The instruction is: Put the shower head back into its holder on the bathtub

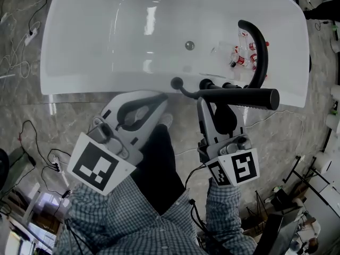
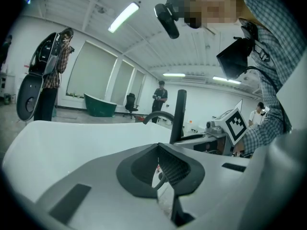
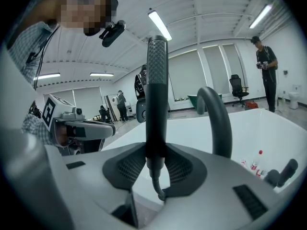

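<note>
Both my checked sleeves (image 1: 159, 222) reach up from 6 o'clock. I have two claws. The left claw (image 1: 159, 104) points toward 1 o'clock, its jaws closed tip to tip on nothing. The right claw (image 1: 221, 102) points to 12 and is clamped on the single black shower head (image 1: 257, 97). The shower head lies level, running from 9 to 3 o'clock, just over the near rim of the one white bathtub (image 1: 85, 52). Beyond, at 1 o'clock, one curved black spout (image 1: 259, 41) arches over small red-capped bottles (image 1: 240, 57), too jumbled for me to count. One drain (image 1: 189, 45) sits at 12.
</note>
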`<state>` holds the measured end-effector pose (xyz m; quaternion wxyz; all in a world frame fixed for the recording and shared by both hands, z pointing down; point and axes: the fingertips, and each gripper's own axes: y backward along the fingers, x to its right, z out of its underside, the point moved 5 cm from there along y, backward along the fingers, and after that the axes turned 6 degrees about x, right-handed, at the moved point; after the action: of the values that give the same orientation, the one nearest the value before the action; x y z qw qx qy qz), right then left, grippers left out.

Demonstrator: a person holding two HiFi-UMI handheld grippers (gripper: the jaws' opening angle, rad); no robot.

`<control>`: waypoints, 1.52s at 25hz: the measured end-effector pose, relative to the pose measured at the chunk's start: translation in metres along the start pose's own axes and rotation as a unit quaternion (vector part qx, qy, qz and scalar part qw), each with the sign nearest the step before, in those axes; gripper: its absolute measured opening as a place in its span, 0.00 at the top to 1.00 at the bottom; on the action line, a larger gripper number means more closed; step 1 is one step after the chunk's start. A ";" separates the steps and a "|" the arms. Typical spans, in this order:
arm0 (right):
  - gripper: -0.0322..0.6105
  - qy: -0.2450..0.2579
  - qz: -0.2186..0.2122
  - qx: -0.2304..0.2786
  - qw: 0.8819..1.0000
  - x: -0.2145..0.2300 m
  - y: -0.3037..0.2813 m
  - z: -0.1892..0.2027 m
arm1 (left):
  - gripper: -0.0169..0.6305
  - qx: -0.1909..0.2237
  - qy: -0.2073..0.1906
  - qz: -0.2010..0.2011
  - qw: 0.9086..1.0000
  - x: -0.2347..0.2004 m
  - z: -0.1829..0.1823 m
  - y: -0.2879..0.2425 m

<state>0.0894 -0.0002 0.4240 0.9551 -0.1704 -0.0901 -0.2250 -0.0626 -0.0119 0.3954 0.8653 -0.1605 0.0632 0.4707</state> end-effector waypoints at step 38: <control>0.76 0.012 -0.002 -0.018 1.000 0.021 -0.041 0.091 | 0.96 -0.019 0.019 -0.006 1.000 -0.040 0.058 -0.027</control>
<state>0.0800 -0.0097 0.5251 0.9526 -0.1844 -0.0744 -0.2302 -0.0648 -0.0377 0.4662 0.8633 -0.1866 0.0700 0.4636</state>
